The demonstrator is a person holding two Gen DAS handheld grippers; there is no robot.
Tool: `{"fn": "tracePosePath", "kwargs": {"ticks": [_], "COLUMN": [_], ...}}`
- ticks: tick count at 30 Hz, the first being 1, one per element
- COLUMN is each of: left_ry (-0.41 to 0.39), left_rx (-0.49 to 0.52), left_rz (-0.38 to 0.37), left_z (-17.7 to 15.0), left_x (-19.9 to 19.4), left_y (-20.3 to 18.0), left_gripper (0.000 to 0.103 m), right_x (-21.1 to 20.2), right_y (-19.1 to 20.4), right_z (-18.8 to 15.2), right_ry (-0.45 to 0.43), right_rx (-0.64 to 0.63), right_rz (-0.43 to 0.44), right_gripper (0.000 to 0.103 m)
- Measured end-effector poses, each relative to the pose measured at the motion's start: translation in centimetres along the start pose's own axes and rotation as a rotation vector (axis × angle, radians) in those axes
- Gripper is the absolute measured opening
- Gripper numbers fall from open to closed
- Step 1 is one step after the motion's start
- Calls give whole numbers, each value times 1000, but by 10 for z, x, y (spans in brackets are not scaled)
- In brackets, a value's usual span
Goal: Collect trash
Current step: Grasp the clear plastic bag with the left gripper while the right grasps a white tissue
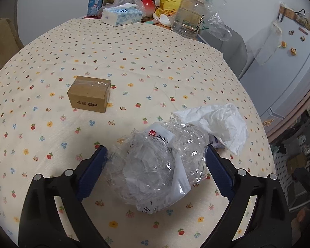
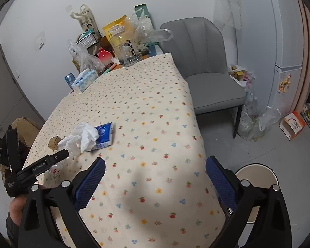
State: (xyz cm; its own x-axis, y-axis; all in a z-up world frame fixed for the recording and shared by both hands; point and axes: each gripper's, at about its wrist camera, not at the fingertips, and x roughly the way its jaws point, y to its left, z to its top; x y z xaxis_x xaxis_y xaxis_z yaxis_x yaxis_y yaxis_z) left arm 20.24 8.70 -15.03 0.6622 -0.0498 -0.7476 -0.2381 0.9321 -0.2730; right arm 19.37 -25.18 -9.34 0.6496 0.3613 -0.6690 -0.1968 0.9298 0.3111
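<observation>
Bench point(image 1: 134, 47) under cream floral cloth; grey chair point(image 2: 206, 68) right of it, clutter at far end, round bin point(image 2: 256, 177) on floor near right. Crushed clear bottle point(image 1: 155, 161) lies near on bench, white label, crinkled. Tissue point(image 1: 219, 124) touching its far right; box point(image 1: 90, 97) apart to left. Left gripper point(image 1: 156, 165) fingers wide, flanking bottle; contact unclear. Right gripper point(image 2: 155, 184) fingers wide, holding nothing, above bench.
</observation>
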Motion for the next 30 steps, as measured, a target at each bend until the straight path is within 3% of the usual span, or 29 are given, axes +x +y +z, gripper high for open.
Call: {"fn": "tracePosePath", "kwargs": {"ticks": [9, 19, 26, 27, 29, 30], "left_ry": [-54, -107, -120, -119, -116, -115], "left_rx": [-66, -133, -159, -160, -163, -163], "left_rz": [40, 101, 119, 120, 121, 119], "left_z": [-2, 0, -5, -5, -6, -6], "left_x": [-23, -54, -63, -63, -63, -62], "left_y": [30, 72, 85, 85, 85, 85], "left_gripper": [92, 92, 92, 92, 92, 92], "right_x": [25, 73, 95, 98, 106, 109], "right_y": [50, 99, 118, 118, 120, 117], "right_z": [18, 16, 22, 21, 18, 17], "right_ry": [18, 129, 140, 146, 187, 215], "right_rx": [-127, -207, -250, -254, -262, -248], "right_rz": [58, 141, 135, 134, 130, 139], "right_gripper": [95, 69, 64, 59, 30, 8]}}
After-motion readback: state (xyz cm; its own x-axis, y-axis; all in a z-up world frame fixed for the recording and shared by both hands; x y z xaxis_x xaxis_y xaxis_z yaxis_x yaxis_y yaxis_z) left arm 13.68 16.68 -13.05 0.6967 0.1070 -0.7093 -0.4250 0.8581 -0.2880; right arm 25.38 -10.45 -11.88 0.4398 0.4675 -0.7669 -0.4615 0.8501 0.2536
